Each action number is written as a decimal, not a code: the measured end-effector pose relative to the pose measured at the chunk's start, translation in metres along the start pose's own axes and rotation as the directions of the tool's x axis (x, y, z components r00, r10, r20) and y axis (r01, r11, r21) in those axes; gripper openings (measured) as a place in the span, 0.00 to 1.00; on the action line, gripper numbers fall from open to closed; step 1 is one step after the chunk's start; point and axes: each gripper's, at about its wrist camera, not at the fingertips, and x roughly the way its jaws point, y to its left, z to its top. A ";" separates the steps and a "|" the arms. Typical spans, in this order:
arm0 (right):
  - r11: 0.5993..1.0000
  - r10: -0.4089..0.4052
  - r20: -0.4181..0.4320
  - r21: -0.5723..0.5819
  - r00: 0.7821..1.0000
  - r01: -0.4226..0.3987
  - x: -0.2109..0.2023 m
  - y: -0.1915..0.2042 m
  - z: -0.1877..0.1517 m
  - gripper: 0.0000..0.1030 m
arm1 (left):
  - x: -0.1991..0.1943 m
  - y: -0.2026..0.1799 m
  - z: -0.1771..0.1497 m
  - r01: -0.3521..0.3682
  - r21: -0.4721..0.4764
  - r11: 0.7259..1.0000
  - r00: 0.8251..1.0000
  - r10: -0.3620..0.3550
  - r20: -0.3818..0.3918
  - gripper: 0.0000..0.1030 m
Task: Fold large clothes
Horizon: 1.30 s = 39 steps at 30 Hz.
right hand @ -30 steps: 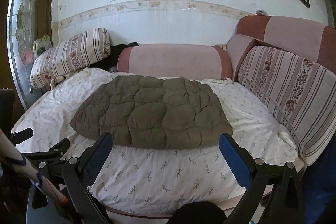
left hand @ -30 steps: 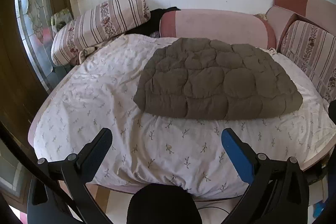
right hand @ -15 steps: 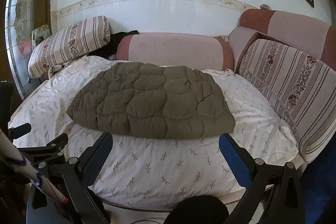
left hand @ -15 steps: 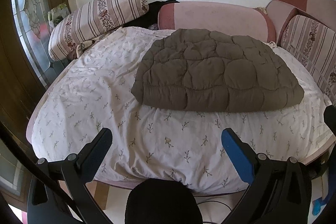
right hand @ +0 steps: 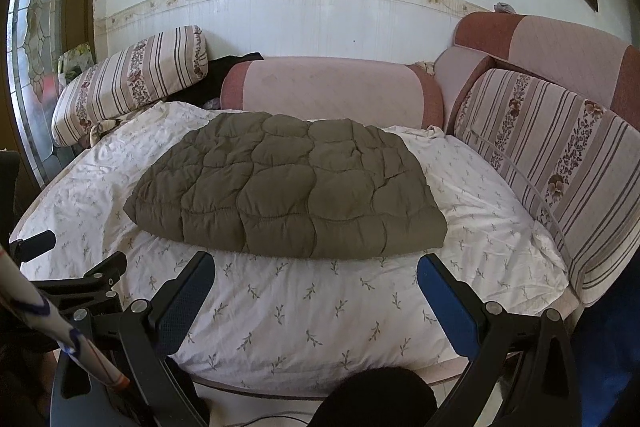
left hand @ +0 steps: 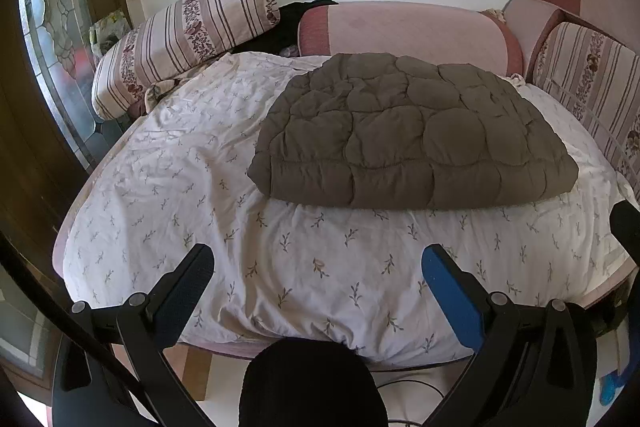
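Note:
A brown quilted jacket [left hand: 408, 131] lies folded into a flat block on the white flower-print sheet [left hand: 180, 187] of the sofa bed; it also shows in the right wrist view [right hand: 288, 187]. My left gripper [left hand: 318, 259] is open and empty, above the sheet's near edge, short of the jacket's front fold. My right gripper [right hand: 314, 267] is open and empty, just in front of the jacket's front edge. The left gripper's fingers [right hand: 100, 275] show at the left of the right wrist view.
A striped bolster [left hand: 180, 39] lies at the back left, a pink bolster [left hand: 408, 31] behind the jacket, striped cushions [right hand: 560, 163] along the right. A dark garment [left hand: 296, 19] sits between the bolsters. A glass door [left hand: 52, 39] stands at the left.
Both grippers have moved forward and a little higher toward the bed; the jacket looks larger and closer. Both stay open. The jacket has not moved.

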 end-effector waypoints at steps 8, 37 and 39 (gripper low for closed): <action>1.000 -0.002 -0.008 0.000 1.000 0.002 0.001 0.001 -0.002 1.00 | 0.000 -0.001 -0.001 -0.002 0.002 1.000 1.000 0.002 0.000 1.00; 1.000 -0.006 -0.045 -0.006 0.999 0.006 0.008 0.006 -0.010 1.00 | 0.000 -0.004 0.000 -0.003 0.005 1.000 1.000 0.003 -0.004 1.00; 1.000 -0.005 -0.048 -0.008 0.999 0.005 0.009 0.006 -0.010 1.00 | 0.000 -0.004 0.000 -0.003 0.005 1.000 1.000 0.003 -0.004 1.00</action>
